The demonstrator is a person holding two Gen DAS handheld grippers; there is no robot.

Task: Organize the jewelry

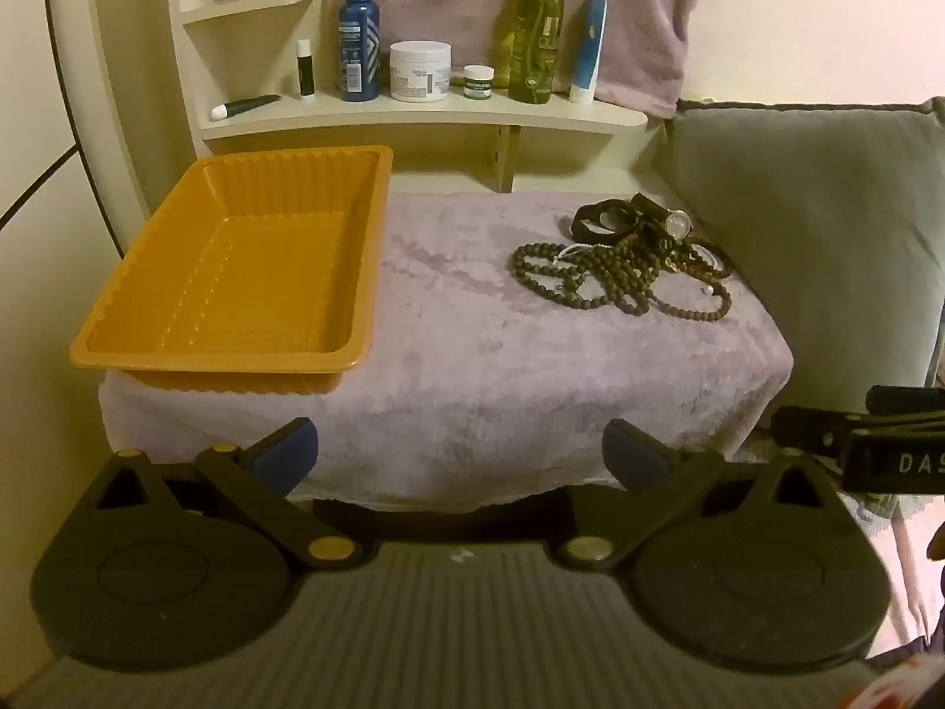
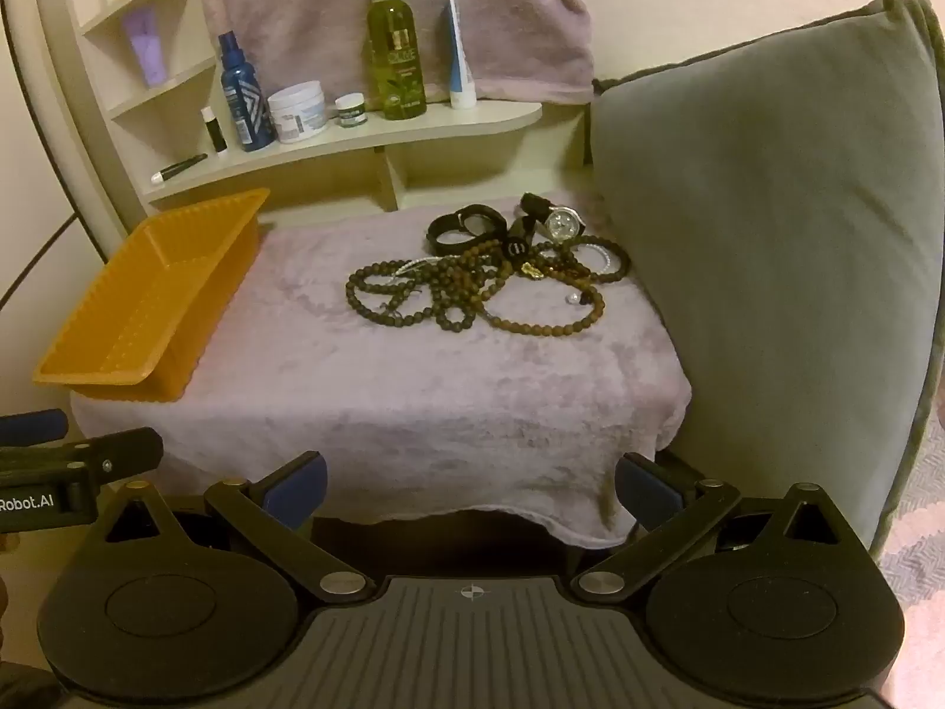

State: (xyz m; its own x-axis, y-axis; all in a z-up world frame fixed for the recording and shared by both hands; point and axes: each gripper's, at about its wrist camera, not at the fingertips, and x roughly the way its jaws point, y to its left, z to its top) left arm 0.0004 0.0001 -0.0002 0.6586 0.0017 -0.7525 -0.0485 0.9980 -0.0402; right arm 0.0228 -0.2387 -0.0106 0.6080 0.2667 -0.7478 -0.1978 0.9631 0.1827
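Observation:
A heap of jewelry [image 1: 626, 269] lies at the far right of a stool covered with a purple fuzzy cloth [image 1: 472, 366]: dark bead necklaces [image 2: 455, 292], a black band [image 2: 466, 230] and a silver watch [image 2: 561, 223]. An empty orange tray [image 1: 236, 272] sits on the left of the stool; it also shows in the right wrist view [image 2: 147, 307]. My left gripper [image 1: 460, 455] is open and empty in front of the stool's near edge. My right gripper [image 2: 469, 487] is open and empty at the near edge too, to the right of the left one.
A cream shelf [image 1: 425, 115] behind the stool holds bottles, jars and tubes. A grey-green cushion [image 2: 768, 272] stands against the stool's right side. A purple towel [image 2: 390, 12] hangs on the back wall.

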